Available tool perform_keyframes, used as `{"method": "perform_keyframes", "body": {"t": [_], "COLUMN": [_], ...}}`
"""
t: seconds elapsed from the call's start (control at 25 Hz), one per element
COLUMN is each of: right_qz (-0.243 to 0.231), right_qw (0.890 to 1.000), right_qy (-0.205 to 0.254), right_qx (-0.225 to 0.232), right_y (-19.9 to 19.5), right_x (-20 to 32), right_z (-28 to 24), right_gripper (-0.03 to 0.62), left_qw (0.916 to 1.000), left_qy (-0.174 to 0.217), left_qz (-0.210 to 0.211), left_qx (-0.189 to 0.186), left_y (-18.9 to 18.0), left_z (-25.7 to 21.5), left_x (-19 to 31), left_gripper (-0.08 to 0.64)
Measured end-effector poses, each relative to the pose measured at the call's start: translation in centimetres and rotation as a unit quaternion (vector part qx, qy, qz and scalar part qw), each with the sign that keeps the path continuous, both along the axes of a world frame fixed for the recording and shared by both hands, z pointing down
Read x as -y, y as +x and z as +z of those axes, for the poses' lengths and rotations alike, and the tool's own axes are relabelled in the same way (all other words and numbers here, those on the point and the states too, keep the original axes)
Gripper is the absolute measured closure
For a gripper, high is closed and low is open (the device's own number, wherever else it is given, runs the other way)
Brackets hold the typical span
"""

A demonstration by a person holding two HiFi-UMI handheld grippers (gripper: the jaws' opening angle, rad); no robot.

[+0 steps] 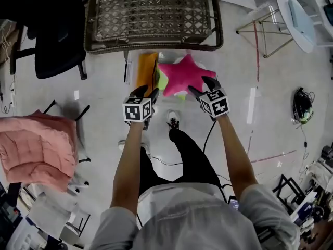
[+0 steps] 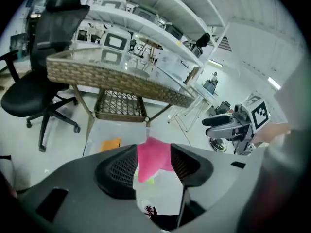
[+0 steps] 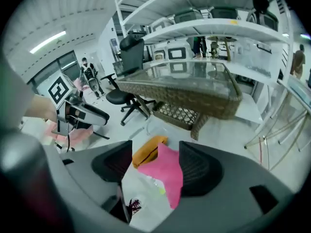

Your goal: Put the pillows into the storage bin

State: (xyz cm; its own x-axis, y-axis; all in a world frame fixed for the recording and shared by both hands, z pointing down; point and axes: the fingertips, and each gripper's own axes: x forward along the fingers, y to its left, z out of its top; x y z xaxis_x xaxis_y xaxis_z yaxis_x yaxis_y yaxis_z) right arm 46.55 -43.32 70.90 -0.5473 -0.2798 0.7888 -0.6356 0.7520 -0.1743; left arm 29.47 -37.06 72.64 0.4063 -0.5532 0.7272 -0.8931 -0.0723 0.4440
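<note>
A pink star-shaped pillow (image 1: 183,76) lies over a clear storage bin (image 1: 128,69) on the floor, beside an orange pillow (image 1: 146,72) that stands on edge inside it. Something green (image 1: 163,81) shows under the star. My left gripper (image 1: 147,94) is at the star's left point and my right gripper (image 1: 200,87) at its right point. Both are open and press on nothing. In the left gripper view the star (image 2: 151,158) shows past the spread jaws (image 2: 153,166). The right gripper view shows the star (image 3: 167,171) and the orange pillow (image 3: 148,149) beyond its jaws (image 3: 155,166).
A wicker table with a glass top (image 1: 151,14) stands just behind the bin. A black office chair (image 1: 57,40) is at the left and a pink cushion (image 1: 34,147) lies on a seat nearer me. A white folding table (image 1: 296,17) is at the right; cables run across the floor.
</note>
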Motion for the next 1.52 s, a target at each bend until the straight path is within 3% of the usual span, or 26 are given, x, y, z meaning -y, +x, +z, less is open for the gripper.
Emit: {"method": "perform_keyframes", "body": {"t": [0.2,0.36,0.56,0.68,0.8,0.88,1.12,1.52], "right_qz": [-0.075,-0.146,-0.232,-0.301,-0.35,-0.379,-0.473,-0.545], "right_qw": [0.995,0.982,0.956,0.927,0.899,0.88,0.816,0.742], "right_qy": [0.049,0.079,0.112,0.137,0.152,0.167,0.214,0.23], "right_qx": [0.044,0.089,0.139,0.177,0.215,0.233,0.253,0.317], "right_y": [-8.5,-17.6,-29.4,-38.0,-45.8,-50.0,-59.1,-70.0], "right_x": [0.2,-1.1,-7.9,-12.8,-18.7,-22.8,-32.9,-45.5], "right_z": [-8.4,-15.6,-24.1,-29.5,-34.6,-37.4,-42.4,-47.6], "right_gripper": [0.313,0.343,0.421,0.508,0.536,0.54,0.545,0.548], "left_qw": [0.9926,0.9733,0.9516,0.9212,0.886,0.8677,0.8285,0.758], "left_qy": [0.061,0.104,0.138,0.163,0.187,0.199,0.208,0.188], "left_qz": [-0.105,-0.201,-0.249,-0.319,-0.383,-0.406,-0.437,-0.502], "left_qx": [0.005,0.037,0.115,0.151,0.182,0.207,0.282,0.372], "left_y": [-7.8,-16.0,-25.9,-32.5,-38.7,-41.8,-48.0,-53.9], "left_z": [-8.2,-14.4,-21.8,-26.6,-30.9,-33.4,-39.3,-46.6], "left_x": [-3.3,-9.3,-19.8,-27.6,-35.5,-39.8,-50.4,-64.7], "left_gripper": [0.331,0.339,0.369,0.38,0.387,0.387,0.387,0.41]}}
